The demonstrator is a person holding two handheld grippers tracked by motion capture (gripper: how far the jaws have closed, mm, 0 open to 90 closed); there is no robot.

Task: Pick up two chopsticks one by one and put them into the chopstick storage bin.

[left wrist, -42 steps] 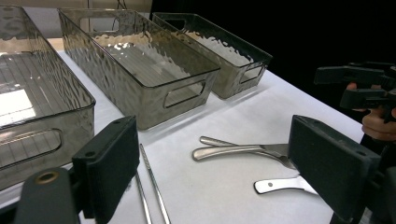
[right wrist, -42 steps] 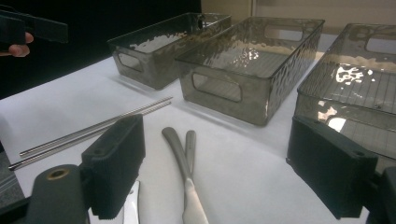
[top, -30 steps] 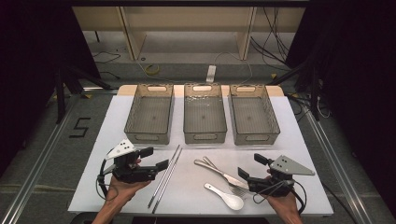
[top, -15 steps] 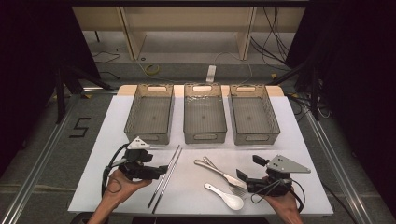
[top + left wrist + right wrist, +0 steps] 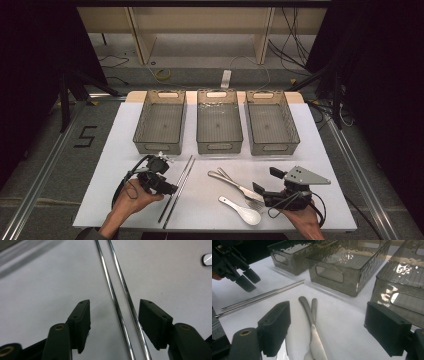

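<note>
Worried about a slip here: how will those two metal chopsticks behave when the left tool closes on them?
The chopsticks look thin, round and polished, so they may roll or slide on the pads. They are probably stiff and light. The left tool straddles both, its jaws closing but not yet touching.

The right gripper (image 5: 327, 332) holds its two black jaws wide apart over the white tabletop (image 5: 337, 315), nothing between the pads. Ahead of them lie a metal knife (image 5: 310, 322) and a second handle just beside it (touching, as far as one can tell). Farther left lies a pair of metal chopsticks (image 5: 262, 298), with the left gripper (image 5: 249, 280) poised above. Three smoky plastic bins (image 5: 337, 270) stand behind.
</note>
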